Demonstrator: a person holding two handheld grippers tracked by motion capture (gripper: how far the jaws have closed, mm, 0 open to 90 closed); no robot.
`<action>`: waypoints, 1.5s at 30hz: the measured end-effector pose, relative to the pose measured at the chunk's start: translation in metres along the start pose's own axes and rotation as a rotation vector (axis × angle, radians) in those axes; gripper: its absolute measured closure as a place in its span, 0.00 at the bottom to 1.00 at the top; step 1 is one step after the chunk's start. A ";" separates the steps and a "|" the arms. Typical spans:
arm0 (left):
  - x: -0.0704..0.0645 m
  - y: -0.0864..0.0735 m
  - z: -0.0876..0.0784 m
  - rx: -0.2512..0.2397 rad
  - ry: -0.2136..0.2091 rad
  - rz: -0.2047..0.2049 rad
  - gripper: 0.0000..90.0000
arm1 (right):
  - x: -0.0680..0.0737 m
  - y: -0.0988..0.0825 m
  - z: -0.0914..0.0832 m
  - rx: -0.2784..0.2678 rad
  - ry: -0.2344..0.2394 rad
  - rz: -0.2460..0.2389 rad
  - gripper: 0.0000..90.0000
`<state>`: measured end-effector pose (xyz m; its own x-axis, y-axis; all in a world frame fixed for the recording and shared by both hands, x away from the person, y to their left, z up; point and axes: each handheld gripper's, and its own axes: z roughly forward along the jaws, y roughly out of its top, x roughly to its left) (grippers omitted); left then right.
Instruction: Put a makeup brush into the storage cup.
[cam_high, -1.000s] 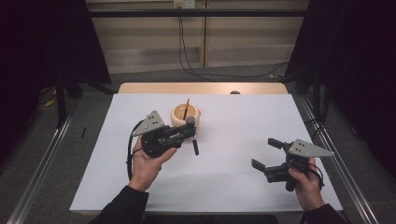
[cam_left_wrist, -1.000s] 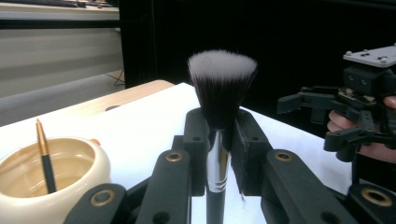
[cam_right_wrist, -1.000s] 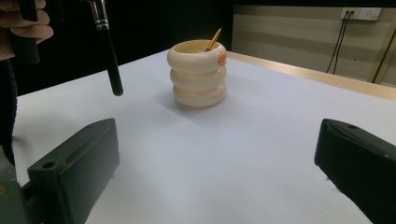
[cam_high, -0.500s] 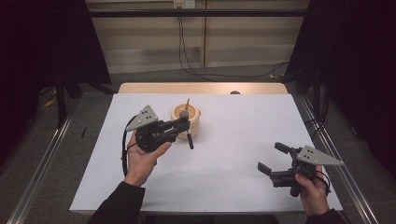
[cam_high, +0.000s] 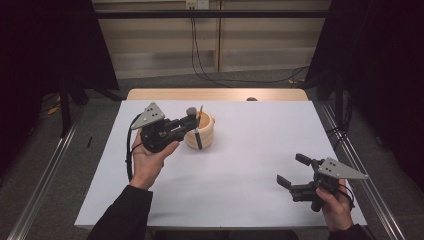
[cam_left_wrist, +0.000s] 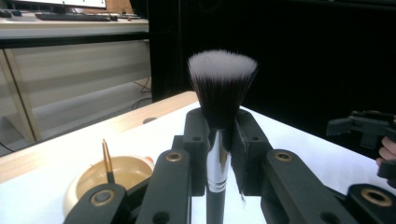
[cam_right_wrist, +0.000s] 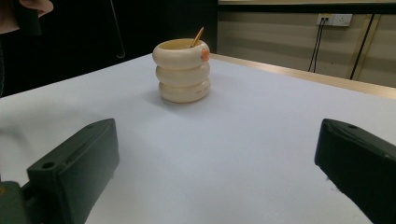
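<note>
Brush (cam_left_wrist: 219, 98) is pinched between the jaws of the left gripper (cam_high: 192, 127), at the centre of the left gripper view — its dark bristles with pale tips stand upright above the pads, and its silver ferrule runs down between them. In the high view the brush is seen left of centre, its head up and its black handle hanging in front of the cup (cam_high: 202, 132). The cup, a cream one of three stacked rings, stands on the white table (cam_high: 250, 165) just beside the left gripper; a thin stick (cam_right_wrist: 198, 36) leans inside it, its tip above the rim. The right gripper (cam_high: 295, 172) is held low at the lower right of the high view, well apart from the cup, with its jaws spread wide and nothing between them — in its own view bare table is seen between the two pads.
</note>
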<state>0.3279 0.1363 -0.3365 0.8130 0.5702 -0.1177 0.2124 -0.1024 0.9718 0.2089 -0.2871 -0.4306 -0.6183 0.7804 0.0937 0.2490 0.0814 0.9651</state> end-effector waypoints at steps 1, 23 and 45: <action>0.002 0.001 0.000 -0.001 0.001 0.004 0.86 | 0.000 0.000 0.000 -0.001 0.000 0.003 0.00; 0.027 0.012 0.019 -0.001 0.070 0.008 0.86 | -0.002 -0.003 0.001 0.021 0.018 0.001 0.00; 0.044 0.017 0.045 -0.005 0.115 0.056 0.86 | -0.002 -0.004 0.002 0.034 0.029 -0.007 0.00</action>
<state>0.3917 0.1231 -0.3341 0.7560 0.6533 -0.0393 0.1654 -0.1327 0.9773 0.2104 -0.2879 -0.4348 -0.6411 0.7616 0.0942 0.2691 0.1081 0.9570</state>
